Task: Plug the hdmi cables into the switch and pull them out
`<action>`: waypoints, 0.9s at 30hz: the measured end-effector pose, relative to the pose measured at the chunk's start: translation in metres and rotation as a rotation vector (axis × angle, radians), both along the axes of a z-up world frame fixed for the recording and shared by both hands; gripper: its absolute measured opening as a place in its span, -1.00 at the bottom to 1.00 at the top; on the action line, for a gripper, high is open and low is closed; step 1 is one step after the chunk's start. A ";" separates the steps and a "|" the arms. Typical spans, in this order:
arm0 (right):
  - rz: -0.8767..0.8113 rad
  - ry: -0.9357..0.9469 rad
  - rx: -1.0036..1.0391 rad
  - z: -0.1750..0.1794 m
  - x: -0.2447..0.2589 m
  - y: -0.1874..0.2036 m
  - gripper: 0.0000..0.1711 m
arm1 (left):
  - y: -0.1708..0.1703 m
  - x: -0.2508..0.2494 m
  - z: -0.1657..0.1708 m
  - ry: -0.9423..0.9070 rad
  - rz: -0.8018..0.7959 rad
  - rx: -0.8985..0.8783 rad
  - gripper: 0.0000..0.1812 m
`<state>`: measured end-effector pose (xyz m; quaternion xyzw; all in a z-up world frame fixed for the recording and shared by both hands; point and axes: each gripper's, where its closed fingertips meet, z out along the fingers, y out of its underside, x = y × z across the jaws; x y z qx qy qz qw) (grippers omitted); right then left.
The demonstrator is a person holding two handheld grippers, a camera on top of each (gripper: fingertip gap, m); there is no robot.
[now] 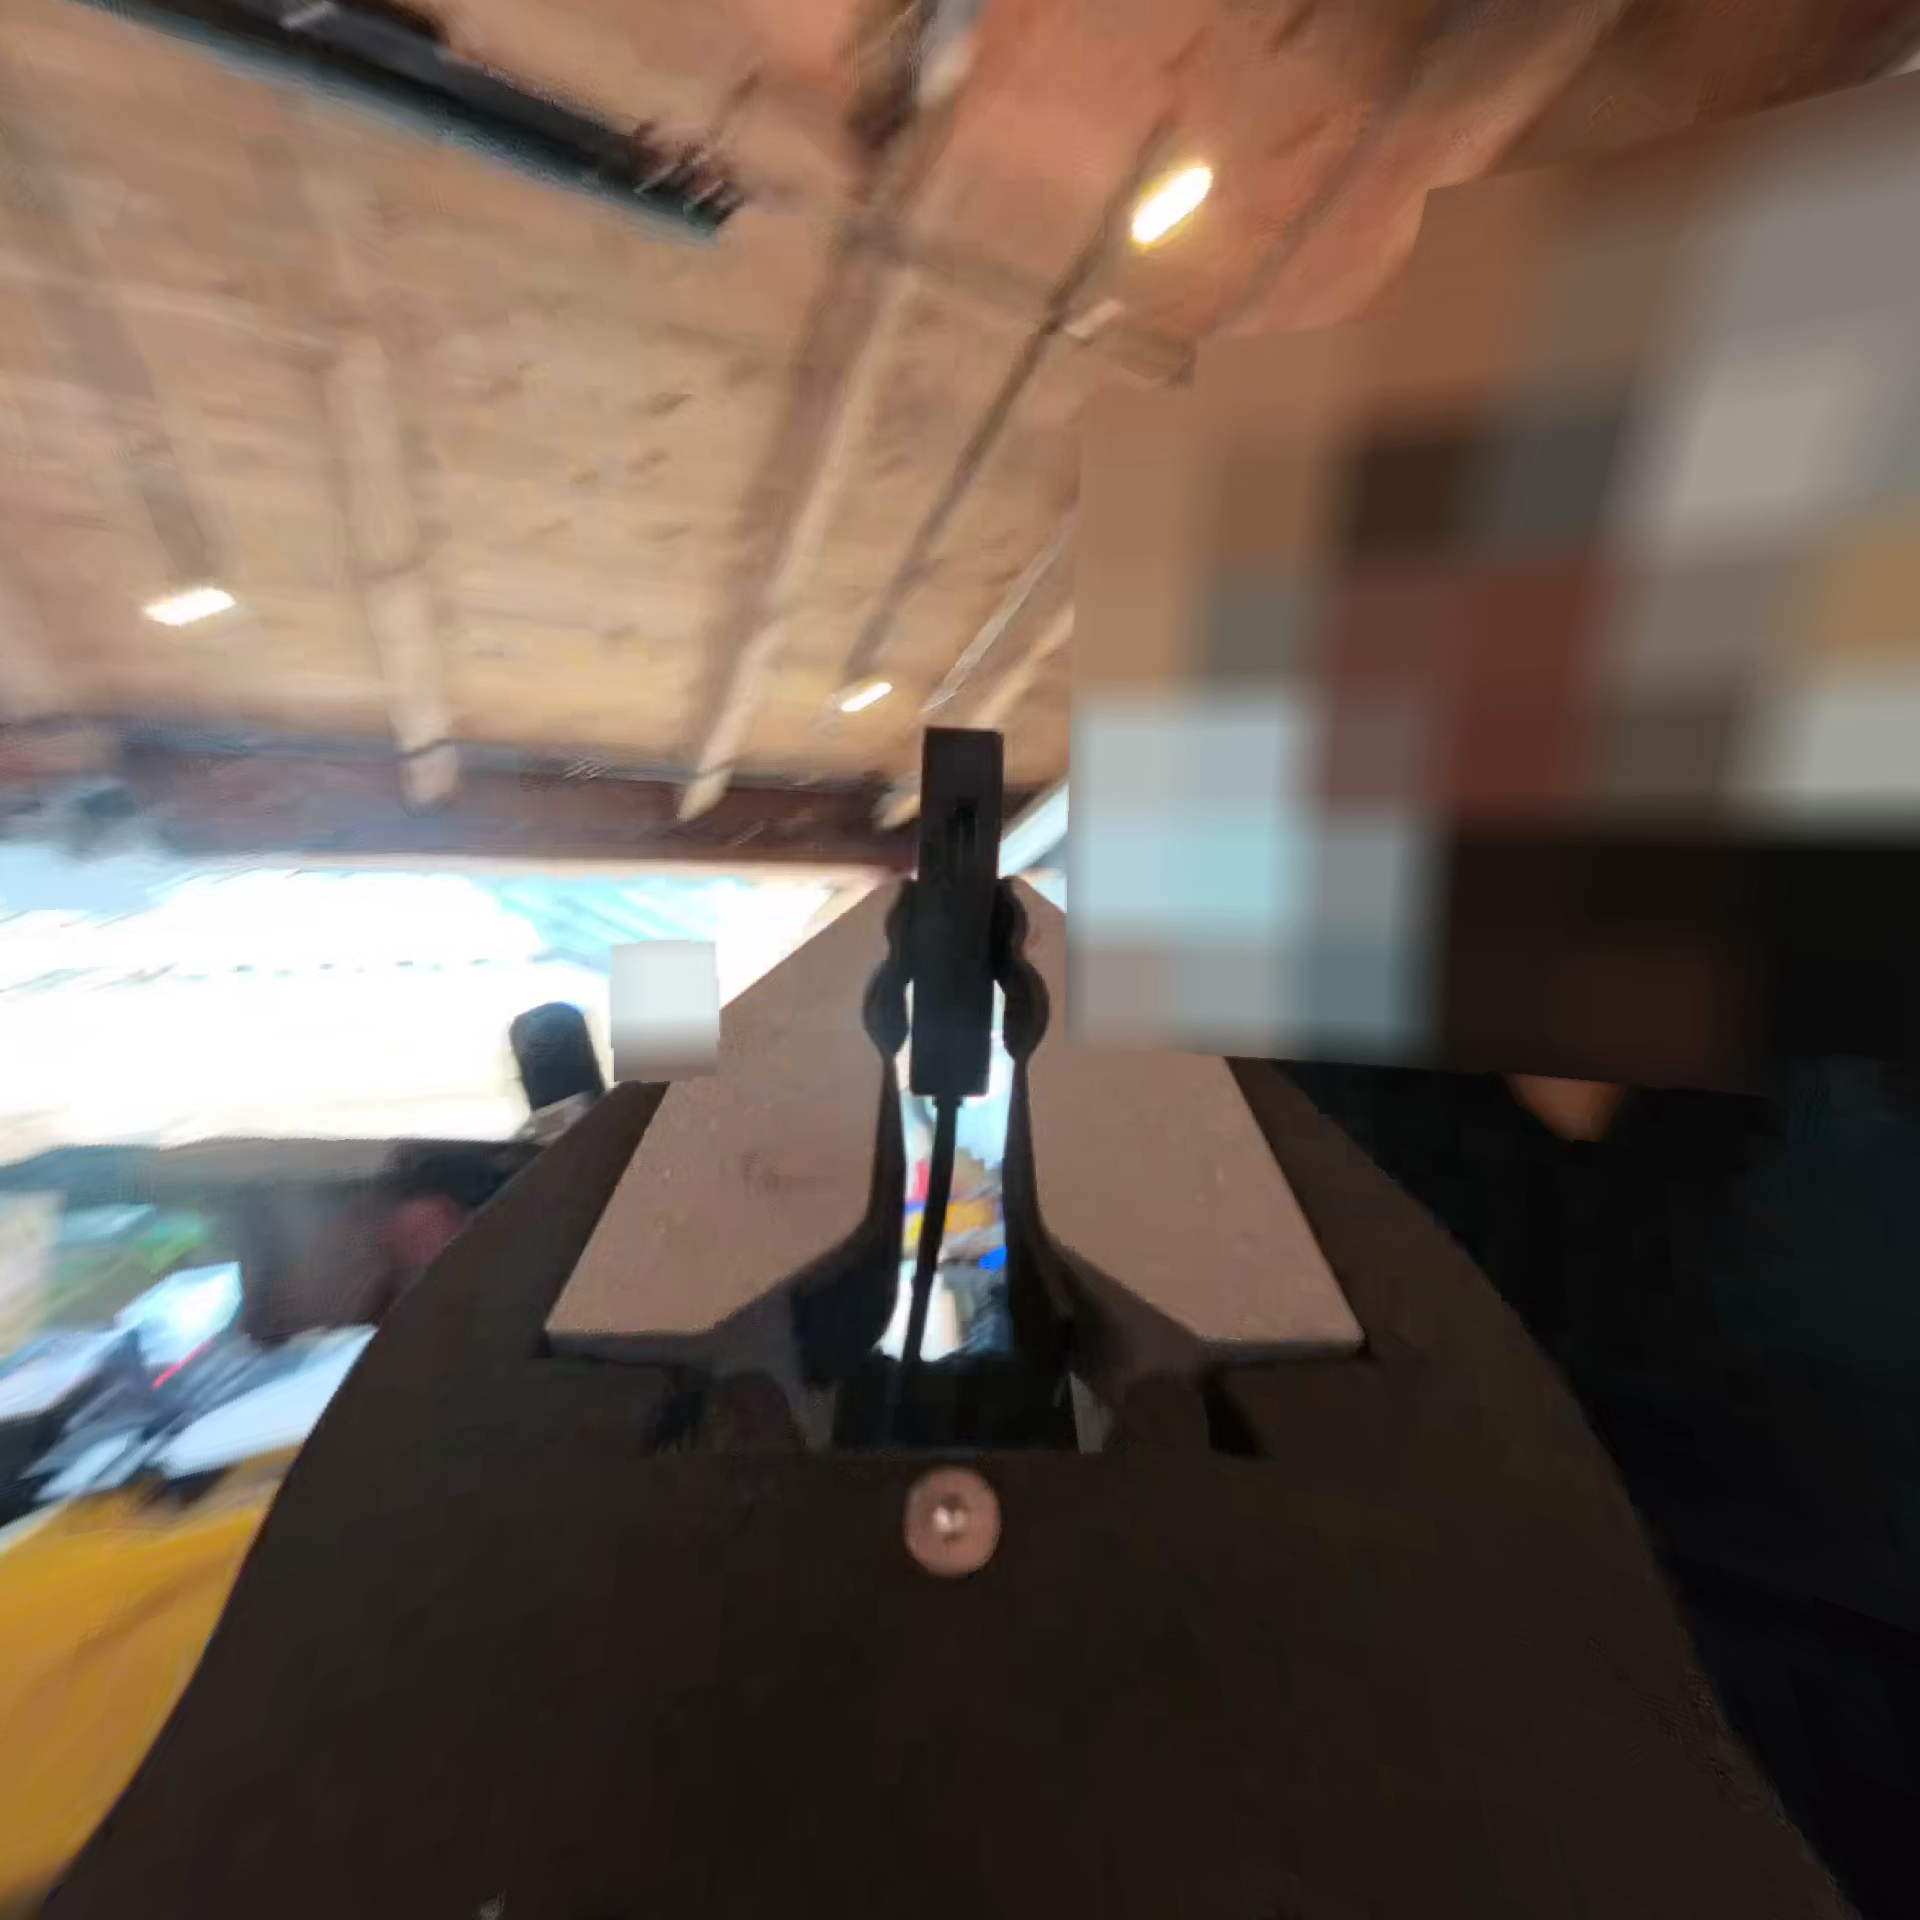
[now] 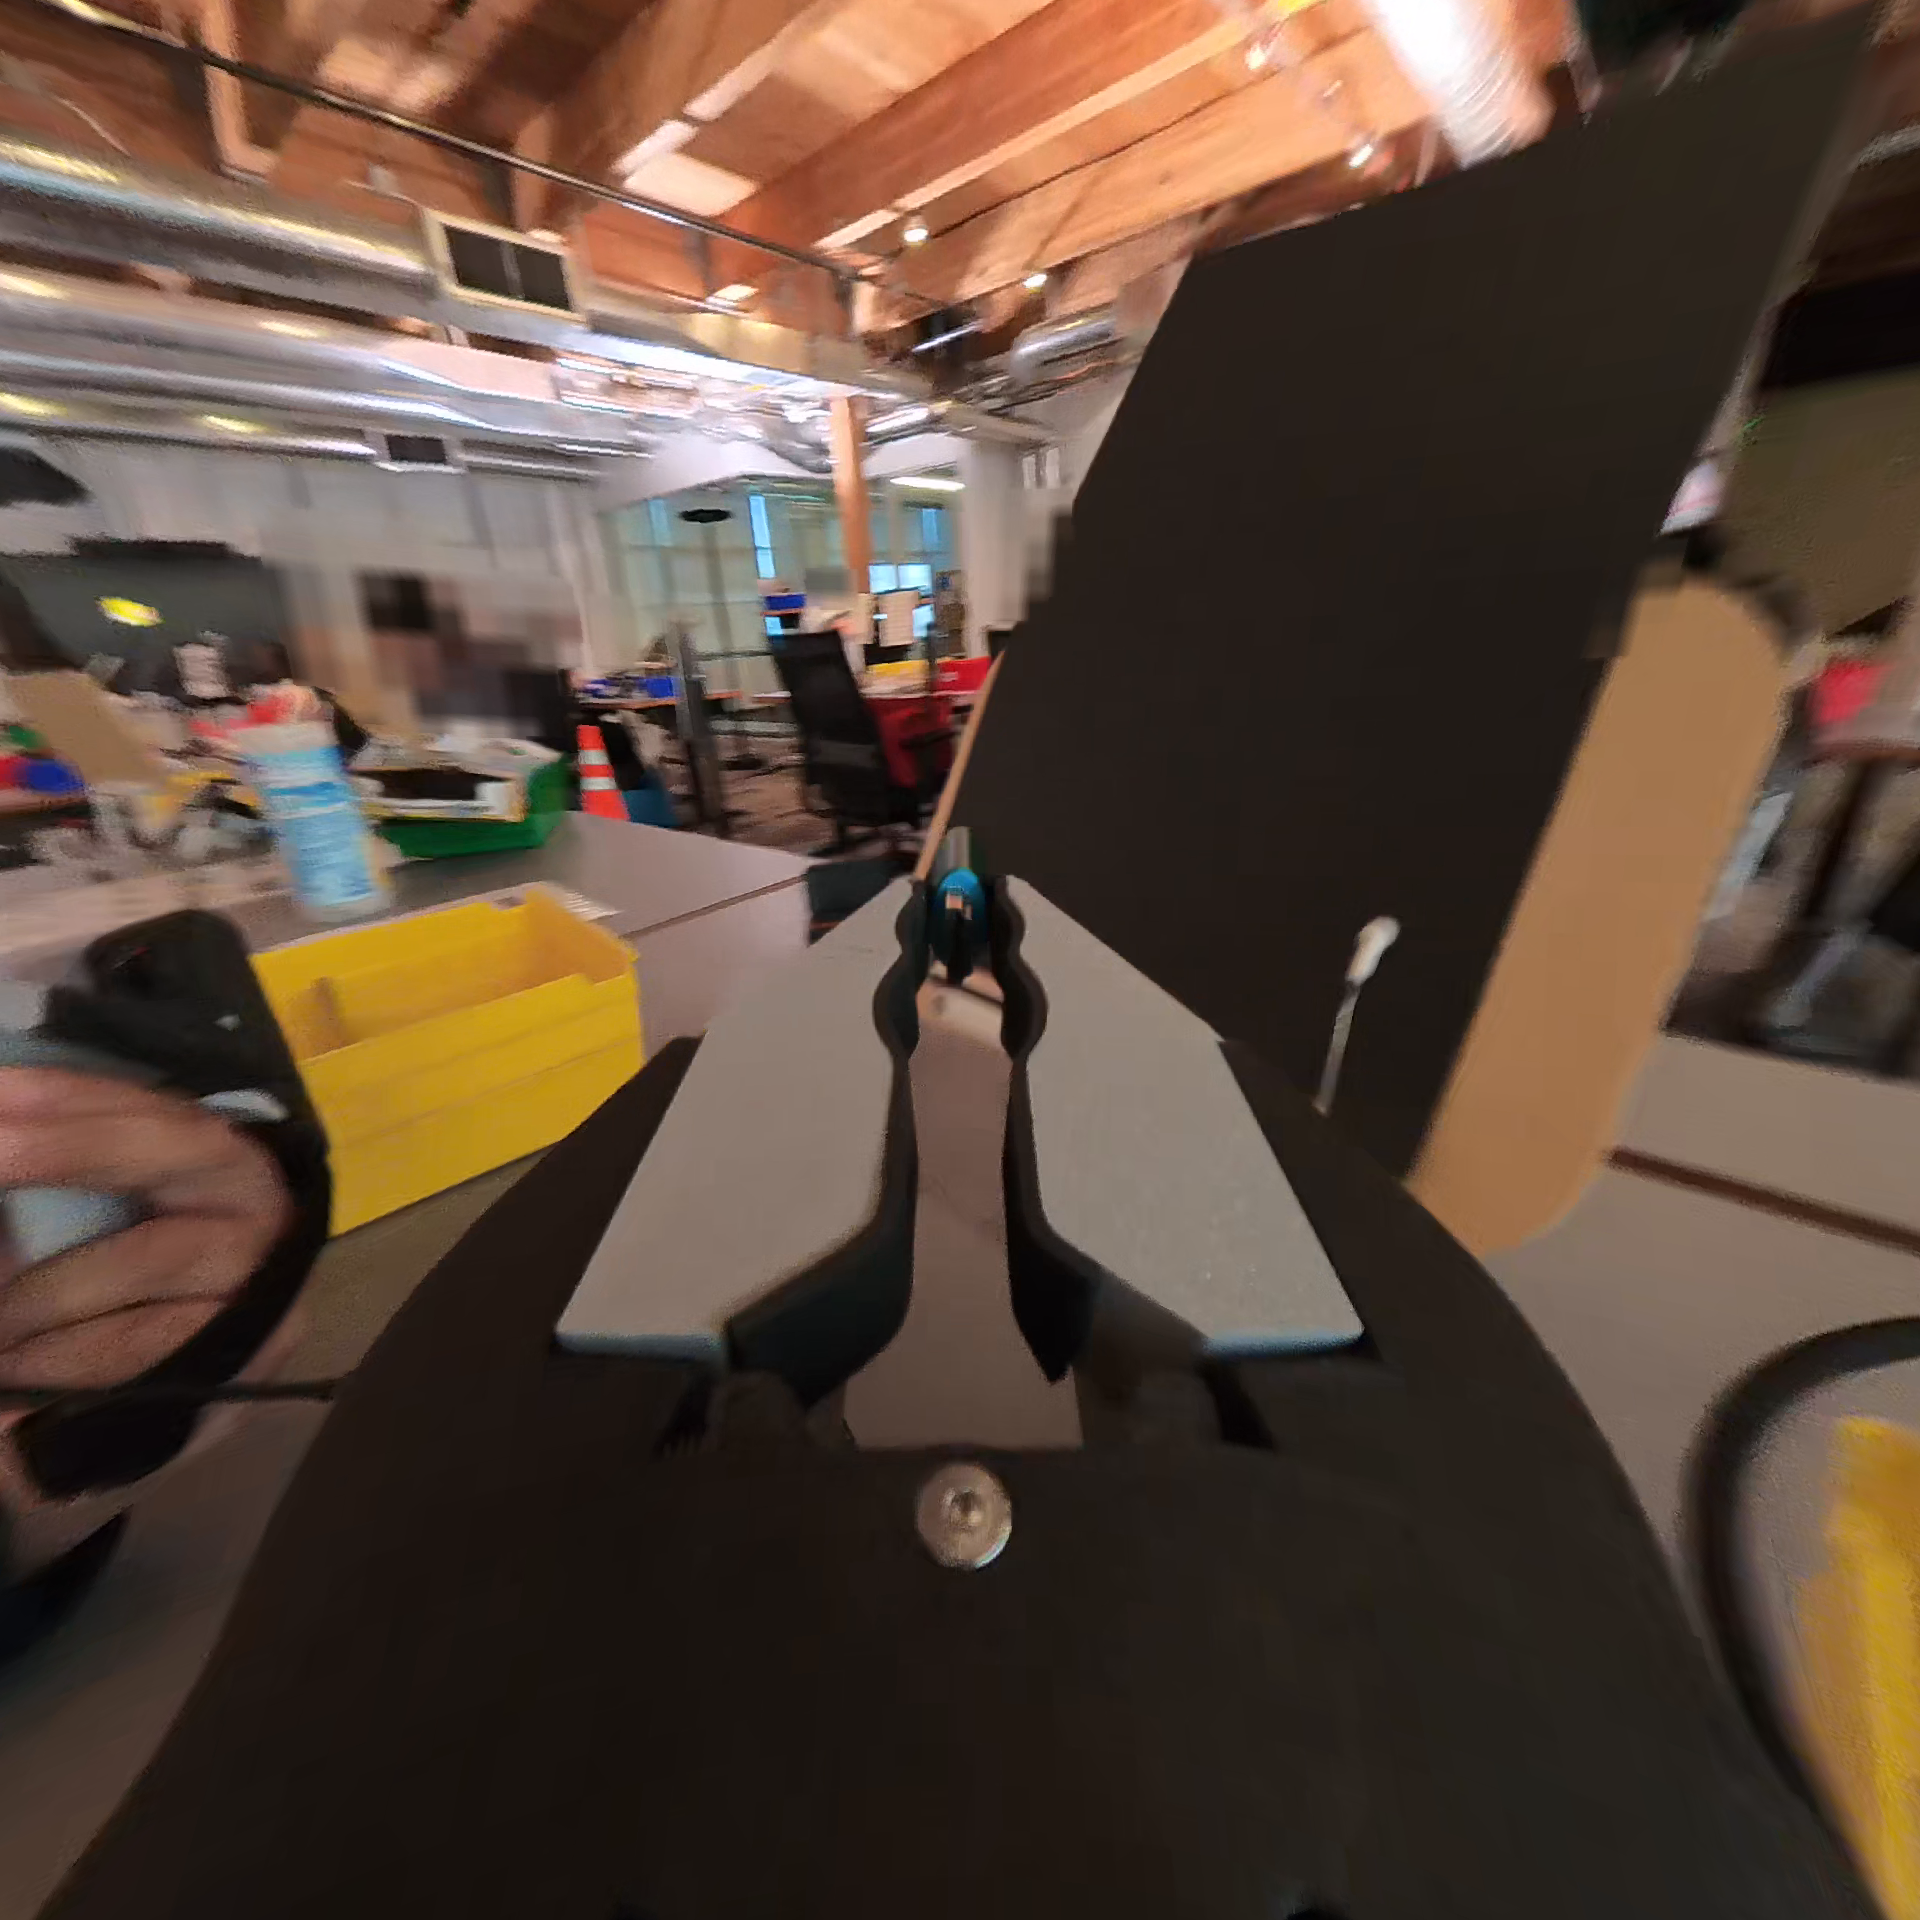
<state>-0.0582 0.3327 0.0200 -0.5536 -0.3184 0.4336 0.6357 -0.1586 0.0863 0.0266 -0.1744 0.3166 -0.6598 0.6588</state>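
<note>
In the left wrist view my left gripper (image 1: 954, 920) is shut on a slim black block (image 1: 961, 821) with a slot in its edge. It points up toward the ceiling. A thin black cable (image 1: 930, 1226) hangs from the block down between the fingers. I cannot tell whether the block is the switch or a plug. In the right wrist view my right gripper (image 2: 956, 909) is shut on a small blue plug-like piece (image 2: 956, 914), held above the grey table (image 2: 707, 862). A hand (image 2: 114, 1226) holding the other black gripper shows blurred at the left.
A yellow bin (image 2: 447, 1029) stands on the table to the left, with a white bottle (image 2: 312, 821) and a green tray (image 2: 488, 821) behind it. A black board (image 2: 1351, 675) with a cardboard strip (image 2: 1600, 914) leans close on the right. A white-tipped rod (image 2: 1366, 966) stands before it.
</note>
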 end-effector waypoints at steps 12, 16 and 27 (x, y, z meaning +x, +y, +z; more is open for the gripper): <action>-0.213 -0.106 0.203 0.179 0.129 -0.015 -0.89 | 0.065 0.039 -0.028 0.232 0.310 -0.233 -0.88; -0.331 -0.132 0.210 0.196 0.179 0.004 -0.90 | 0.071 0.058 -0.041 0.340 0.325 -0.250 -0.88; -0.095 -0.566 -0.201 0.085 0.234 0.011 -0.91 | 0.087 0.083 -0.068 0.503 0.354 -0.316 -0.88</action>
